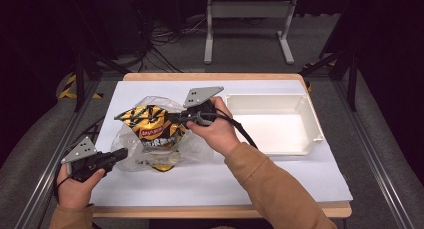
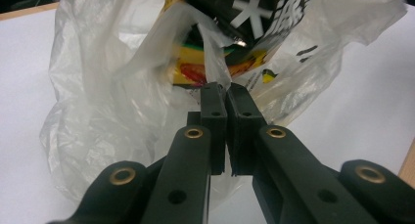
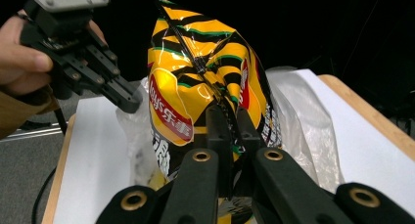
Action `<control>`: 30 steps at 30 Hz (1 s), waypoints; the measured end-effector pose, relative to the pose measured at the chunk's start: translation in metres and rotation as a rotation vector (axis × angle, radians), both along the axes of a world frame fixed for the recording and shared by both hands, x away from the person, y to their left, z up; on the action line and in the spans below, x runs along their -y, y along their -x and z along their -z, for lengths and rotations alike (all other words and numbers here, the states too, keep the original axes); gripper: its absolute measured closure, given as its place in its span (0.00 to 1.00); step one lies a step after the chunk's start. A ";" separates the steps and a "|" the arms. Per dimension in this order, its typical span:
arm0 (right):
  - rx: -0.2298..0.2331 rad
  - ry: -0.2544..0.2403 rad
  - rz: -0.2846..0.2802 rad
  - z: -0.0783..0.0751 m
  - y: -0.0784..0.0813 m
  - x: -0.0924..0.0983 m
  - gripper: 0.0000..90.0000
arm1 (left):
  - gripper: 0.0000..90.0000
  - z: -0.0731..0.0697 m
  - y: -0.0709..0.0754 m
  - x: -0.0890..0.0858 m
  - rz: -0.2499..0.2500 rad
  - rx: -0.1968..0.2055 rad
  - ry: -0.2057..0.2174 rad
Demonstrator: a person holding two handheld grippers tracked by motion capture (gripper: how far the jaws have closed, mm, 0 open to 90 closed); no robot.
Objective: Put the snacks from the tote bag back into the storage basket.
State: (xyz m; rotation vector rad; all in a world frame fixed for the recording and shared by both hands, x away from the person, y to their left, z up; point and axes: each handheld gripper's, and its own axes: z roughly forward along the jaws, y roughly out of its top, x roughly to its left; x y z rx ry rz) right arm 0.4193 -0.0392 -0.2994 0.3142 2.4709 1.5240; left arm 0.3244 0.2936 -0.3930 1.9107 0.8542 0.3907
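High view: chip bag standing half inside clear plastic bag on white table, left of centre. Right gripper clamped on chip bag's upper edge. Left gripper at plastic bag's near-left rim. White bin to the right, well apart from both bags, nothing seen inside.

Left gripper view: jaws pressed nearly together on a fold of clear film; plastic bag bunched around chip bag beyond. Grip on film confirmed.

Right gripper view: jaws closed narrow on chip bag, pinching its crimped foil; bag upright, upper part clear of plastic bag. Left gripper seen at the film's far rim, held in a hand.

Assessment: both grips established; extraction judged under way, not finished, lower part of chip bag apparently inside the film. Remaining, by judgement: drawing chip bag fully free while film is held down, then likely placing it in bin.
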 end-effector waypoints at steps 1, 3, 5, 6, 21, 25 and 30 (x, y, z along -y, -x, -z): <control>0.002 -0.006 -0.001 -0.003 0.001 0.000 1.00 | 0.97 0.000 0.000 0.000 0.000 0.000 0.000; -0.001 -0.021 -0.001 -0.008 0.002 0.001 1.00 | 0.96 0.001 -0.001 0.001 -0.003 -0.002 0.000; -0.003 -0.031 -0.004 -0.012 0.004 0.001 1.00 | 0.96 0.001 -0.001 0.001 -0.005 -0.003 -0.003; -0.003 -0.031 -0.004 -0.012 0.004 0.001 1.00 | 0.96 0.001 -0.001 0.001 -0.005 -0.003 -0.003; 0.016 -0.105 -0.011 -0.048 0.013 0.003 1.00 | 0.46 -0.001 -0.001 -0.003 -0.072 -0.002 0.050; 0.015 -0.120 -0.014 -0.054 0.015 0.002 1.00 | 0.36 -0.004 0.002 -0.005 -0.077 0.010 0.065; 0.015 -0.136 -0.017 -0.062 0.016 0.000 1.00 | 0.32 -0.005 0.003 -0.006 -0.081 0.017 0.068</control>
